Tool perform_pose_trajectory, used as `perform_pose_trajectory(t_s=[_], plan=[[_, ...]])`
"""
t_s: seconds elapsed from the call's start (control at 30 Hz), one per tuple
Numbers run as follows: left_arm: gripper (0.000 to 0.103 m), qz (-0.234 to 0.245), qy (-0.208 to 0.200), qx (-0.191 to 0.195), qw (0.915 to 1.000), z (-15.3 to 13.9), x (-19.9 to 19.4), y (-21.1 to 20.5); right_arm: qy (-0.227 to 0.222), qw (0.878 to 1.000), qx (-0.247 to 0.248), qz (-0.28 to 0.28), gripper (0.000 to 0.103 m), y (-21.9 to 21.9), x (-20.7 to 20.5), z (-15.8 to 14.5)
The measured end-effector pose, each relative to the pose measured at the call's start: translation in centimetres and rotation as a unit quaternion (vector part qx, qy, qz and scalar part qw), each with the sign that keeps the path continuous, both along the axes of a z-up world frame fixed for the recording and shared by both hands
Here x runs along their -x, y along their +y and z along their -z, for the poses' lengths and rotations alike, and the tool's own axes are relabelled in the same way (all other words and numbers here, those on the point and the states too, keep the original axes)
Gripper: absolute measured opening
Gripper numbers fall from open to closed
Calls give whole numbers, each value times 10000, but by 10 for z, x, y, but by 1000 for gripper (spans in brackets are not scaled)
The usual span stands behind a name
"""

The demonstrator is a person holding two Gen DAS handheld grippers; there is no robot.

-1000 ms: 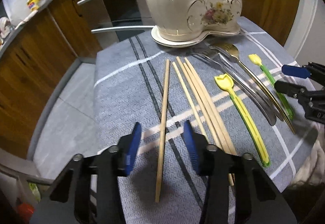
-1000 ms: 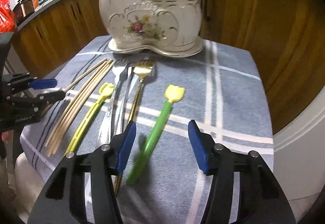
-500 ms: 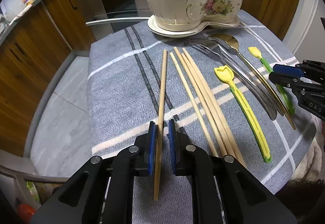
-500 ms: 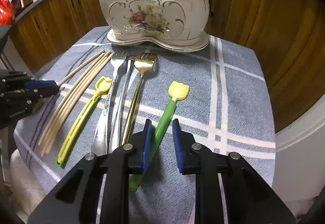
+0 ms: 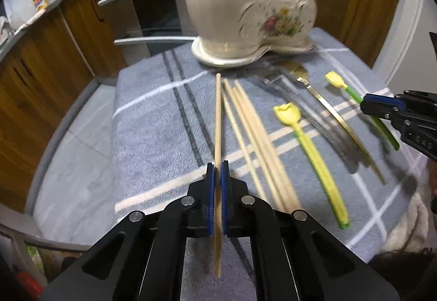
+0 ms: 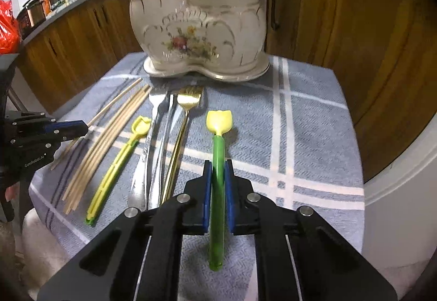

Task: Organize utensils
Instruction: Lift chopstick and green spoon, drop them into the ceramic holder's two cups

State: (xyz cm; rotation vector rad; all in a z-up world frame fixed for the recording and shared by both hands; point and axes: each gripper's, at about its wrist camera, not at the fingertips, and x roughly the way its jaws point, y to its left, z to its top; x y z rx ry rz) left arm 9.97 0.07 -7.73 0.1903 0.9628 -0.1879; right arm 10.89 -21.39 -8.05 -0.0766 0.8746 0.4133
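Left wrist view: my left gripper point(image 5: 217, 172) has just clamped a single wooden chopstick point(image 5: 217, 115), its tip toward the holder.
Beside it: four more chopsticks point(image 5: 254, 134), then a yellow tulip spoon point(image 5: 308, 145), on the grey cloth point(image 5: 153, 137).
Right wrist view: my right gripper point(image 6: 217, 172) has just closed, pinching the green-handled tulip spoon point(image 6: 218, 137).
Left of that: gold fork point(image 6: 180, 134), steel forks point(image 6: 153, 137).
Far end: ceramic floral holder point(image 6: 196, 30).

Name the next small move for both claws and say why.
Probably lift both toward the ceramic holder: the left claw is shut on a chopstick, the right claw on the green-handled utensil, and both items appear barely raised from the cloth.
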Motion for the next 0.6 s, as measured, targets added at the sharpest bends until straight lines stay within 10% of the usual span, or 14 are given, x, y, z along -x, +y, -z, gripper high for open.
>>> perform_pose_trajectory(t_s=[0.6], plan=[[5, 514, -1519, 1201, 9797, -91, 19, -16, -955, 9877, -1239, 21, 9, -26, -10, -72]])
